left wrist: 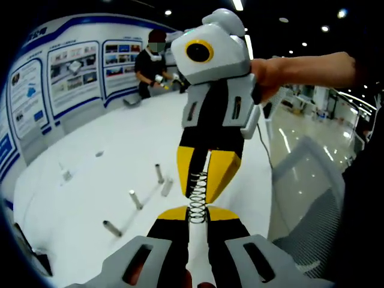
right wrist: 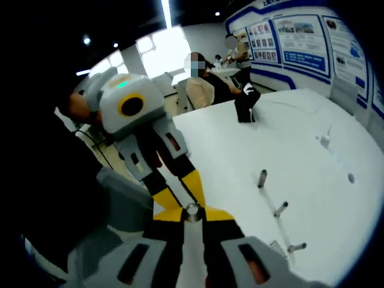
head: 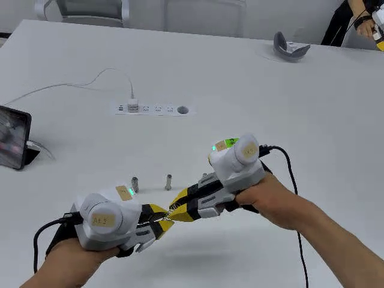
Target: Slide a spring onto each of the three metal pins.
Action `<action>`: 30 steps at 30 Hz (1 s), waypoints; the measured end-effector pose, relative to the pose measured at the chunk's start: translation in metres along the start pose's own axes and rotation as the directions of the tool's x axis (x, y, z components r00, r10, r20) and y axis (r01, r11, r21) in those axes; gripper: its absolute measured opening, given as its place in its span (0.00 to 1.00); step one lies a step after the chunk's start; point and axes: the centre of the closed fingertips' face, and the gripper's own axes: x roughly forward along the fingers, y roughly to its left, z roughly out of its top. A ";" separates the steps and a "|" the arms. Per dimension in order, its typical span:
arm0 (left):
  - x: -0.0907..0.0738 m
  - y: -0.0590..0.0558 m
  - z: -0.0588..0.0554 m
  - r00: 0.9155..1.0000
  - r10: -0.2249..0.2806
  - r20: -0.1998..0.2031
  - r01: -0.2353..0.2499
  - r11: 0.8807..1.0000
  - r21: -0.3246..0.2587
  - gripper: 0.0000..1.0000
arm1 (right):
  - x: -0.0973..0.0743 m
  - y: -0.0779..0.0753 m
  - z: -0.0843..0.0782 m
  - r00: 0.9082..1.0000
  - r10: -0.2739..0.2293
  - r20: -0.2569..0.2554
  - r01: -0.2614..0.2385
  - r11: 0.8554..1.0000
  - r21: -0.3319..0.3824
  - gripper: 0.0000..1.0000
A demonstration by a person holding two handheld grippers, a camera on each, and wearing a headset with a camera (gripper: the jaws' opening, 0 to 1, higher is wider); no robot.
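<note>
Big white surface [head: 240, 90] under it all. The left claw [head: 163, 219] comes in from 8 o'clock and the right claw [head: 179, 207] from 2 o'clock. They meet tip to tip just above it, both pressed onto the same spring [left wrist: 198, 195] stretched between them. The metal pins [head: 168, 181] stand near the tips, at 12 o'clock.

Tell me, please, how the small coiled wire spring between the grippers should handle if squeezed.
The small coiled wire spring looks thin and open-wound, so it probably bows sideways under end pressure. Being round and seemingly light, it could roll away on the smooth white table.
</note>
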 end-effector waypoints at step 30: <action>-0.001 -0.008 -0.017 0.994 -0.074 -0.074 0.076 0.997 0.019 0.10 | 0.019 0.013 -0.009 0.990 0.010 -0.140 -0.038 0.979 -0.198 0.13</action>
